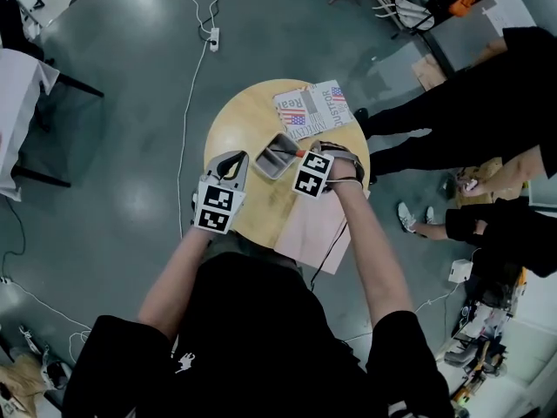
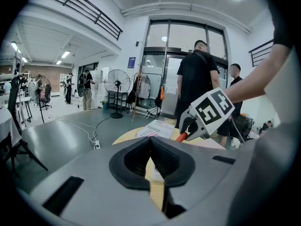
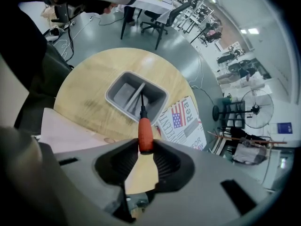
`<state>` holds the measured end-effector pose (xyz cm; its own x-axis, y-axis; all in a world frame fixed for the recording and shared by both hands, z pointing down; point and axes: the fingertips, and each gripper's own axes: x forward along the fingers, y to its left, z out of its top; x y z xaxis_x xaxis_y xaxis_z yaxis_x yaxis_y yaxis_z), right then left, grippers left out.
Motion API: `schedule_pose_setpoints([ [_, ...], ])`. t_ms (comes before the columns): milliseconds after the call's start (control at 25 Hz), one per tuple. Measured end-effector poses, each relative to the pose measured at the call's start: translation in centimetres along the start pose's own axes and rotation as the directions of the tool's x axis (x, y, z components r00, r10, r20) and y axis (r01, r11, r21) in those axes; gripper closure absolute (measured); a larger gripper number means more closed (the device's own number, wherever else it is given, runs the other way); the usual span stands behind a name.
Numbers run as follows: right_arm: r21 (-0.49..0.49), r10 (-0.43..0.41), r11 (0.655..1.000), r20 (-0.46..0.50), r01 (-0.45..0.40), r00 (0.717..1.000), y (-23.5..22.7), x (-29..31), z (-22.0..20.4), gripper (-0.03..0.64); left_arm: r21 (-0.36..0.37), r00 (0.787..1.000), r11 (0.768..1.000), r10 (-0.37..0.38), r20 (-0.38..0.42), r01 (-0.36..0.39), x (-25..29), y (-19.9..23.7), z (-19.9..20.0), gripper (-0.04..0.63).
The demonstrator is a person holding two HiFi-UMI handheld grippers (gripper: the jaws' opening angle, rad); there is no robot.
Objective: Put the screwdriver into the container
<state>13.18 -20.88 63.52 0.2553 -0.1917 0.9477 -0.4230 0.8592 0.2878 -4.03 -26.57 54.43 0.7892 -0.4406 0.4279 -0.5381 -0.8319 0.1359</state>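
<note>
I have the right gripper (image 3: 145, 146) tipped steeply down over the round wooden surface (image 3: 87, 79), its fingers clamped on the orange handle of the screwdriver (image 3: 145, 133). The dark shaft runs out from the handle and ends over the open top of the grey container (image 3: 117, 106), close to the divider that splits it into two compartments. I cannot tell whether the tip touches the bottom.

From the head view the container (image 1: 265, 165) sits near the middle of the surface (image 1: 235, 116), and the right gripper (image 1: 302, 155) is at its right edge with the screwdriver (image 1: 299, 153) reaching in over the rim. A printed sheet with a flag on it (image 1: 313, 107) lies just beyond the container, and a pale pink sheet (image 1: 313, 225) hangs over the near edge.

The left gripper (image 1: 233, 160) is just left of the container, apart from it. In its own view the left gripper (image 2: 150, 140) has its fingers together at the tips with nothing between them, and the right gripper (image 2: 190, 126) shows ahead with the orange handle below it
</note>
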Motion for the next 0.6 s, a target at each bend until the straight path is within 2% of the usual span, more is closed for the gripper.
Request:
schedule_pose_setpoints([
  [400, 0.013, -0.032, 0.999, 0.042, 0.032, 0.999, 0.13, -0.09, 0.77, 0.514, 0.014, 1.000, 1.000, -0.012, -0.004, 0.012, -0.03, 0.16, -0.23, 0.592],
  [600, 0.043, -0.047, 0.998, 0.059, 0.044, 0.997, -0.05, -0.89, 0.55, 0.491, 0.023, 1.000, 0.999, -0.022, -0.006, 0.022, -0.13, -0.23, -0.15, 0.592],
])
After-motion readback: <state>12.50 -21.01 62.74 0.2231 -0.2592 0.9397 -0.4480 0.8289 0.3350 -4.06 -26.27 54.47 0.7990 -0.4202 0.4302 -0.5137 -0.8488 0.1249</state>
